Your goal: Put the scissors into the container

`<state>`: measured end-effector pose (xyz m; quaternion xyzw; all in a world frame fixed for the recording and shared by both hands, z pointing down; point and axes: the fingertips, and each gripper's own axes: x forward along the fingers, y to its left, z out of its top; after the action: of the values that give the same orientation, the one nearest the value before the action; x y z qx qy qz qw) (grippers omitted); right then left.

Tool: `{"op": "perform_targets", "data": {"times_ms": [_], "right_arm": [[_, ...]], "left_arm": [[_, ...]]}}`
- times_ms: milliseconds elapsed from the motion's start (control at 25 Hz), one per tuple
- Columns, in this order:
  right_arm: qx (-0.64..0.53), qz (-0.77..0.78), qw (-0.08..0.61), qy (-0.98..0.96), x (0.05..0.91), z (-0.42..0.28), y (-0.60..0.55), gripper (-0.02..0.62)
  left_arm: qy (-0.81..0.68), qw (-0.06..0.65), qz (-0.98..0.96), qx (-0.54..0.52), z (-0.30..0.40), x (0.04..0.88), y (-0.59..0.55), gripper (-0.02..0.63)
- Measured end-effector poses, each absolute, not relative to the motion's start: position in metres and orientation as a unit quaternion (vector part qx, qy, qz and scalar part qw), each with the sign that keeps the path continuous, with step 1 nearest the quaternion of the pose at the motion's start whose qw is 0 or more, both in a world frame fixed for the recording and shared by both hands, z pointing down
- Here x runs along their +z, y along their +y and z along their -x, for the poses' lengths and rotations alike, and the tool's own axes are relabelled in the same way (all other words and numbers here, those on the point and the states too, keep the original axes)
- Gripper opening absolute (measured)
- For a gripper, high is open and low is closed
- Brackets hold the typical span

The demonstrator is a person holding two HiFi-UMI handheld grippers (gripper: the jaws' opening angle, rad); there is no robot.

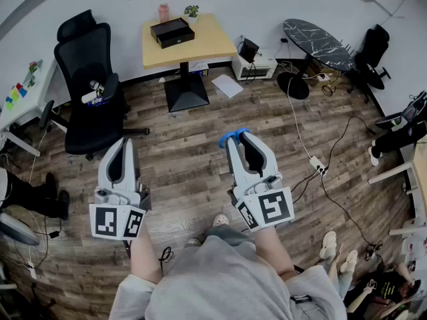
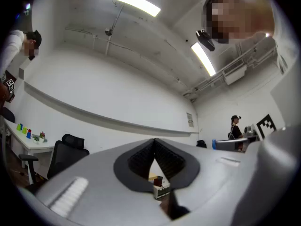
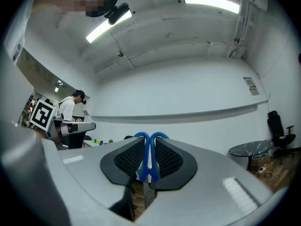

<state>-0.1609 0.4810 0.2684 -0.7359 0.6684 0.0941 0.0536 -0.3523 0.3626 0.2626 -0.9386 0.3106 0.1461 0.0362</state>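
Blue-handled scissors (image 3: pixel 149 160) are pinched between the jaws of my right gripper (image 3: pixel 149 147), with the handle loops poking out past the tips. In the head view that right gripper (image 1: pixel 237 136) is held over the wooden floor, and the scissors' blue loops (image 1: pixel 231 136) show at its front end. My left gripper (image 1: pixel 126 141) hangs beside it to the left, its jaws meeting at the tips with nothing between them (image 2: pixel 154 144). A black box-like container (image 1: pixel 172 32) sits on the yellow table (image 1: pixel 215 42) far ahead, well away from both grippers.
A black office chair (image 1: pixel 90 89) stands ahead on the left, beside a white desk (image 1: pixel 20 99) with coloured blocks. A dark round table (image 1: pixel 317 43) is at the back right. Cables and a power strip (image 1: pixel 317 165) lie on the floor at right. Paper (image 1: pixel 227 85) lies by the table's base.
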Motion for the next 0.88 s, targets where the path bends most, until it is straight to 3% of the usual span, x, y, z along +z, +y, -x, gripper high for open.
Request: {"op": "perform_targets", "data": {"times_ms": [880], "right_arm": [[0.099,0.714,0.079,0.689,0.262,0.083,0.463,0.074]], "left_arm": [[0.276,0.091,0.942,0.166,0.266,0.238,0.371,0.054]]}}
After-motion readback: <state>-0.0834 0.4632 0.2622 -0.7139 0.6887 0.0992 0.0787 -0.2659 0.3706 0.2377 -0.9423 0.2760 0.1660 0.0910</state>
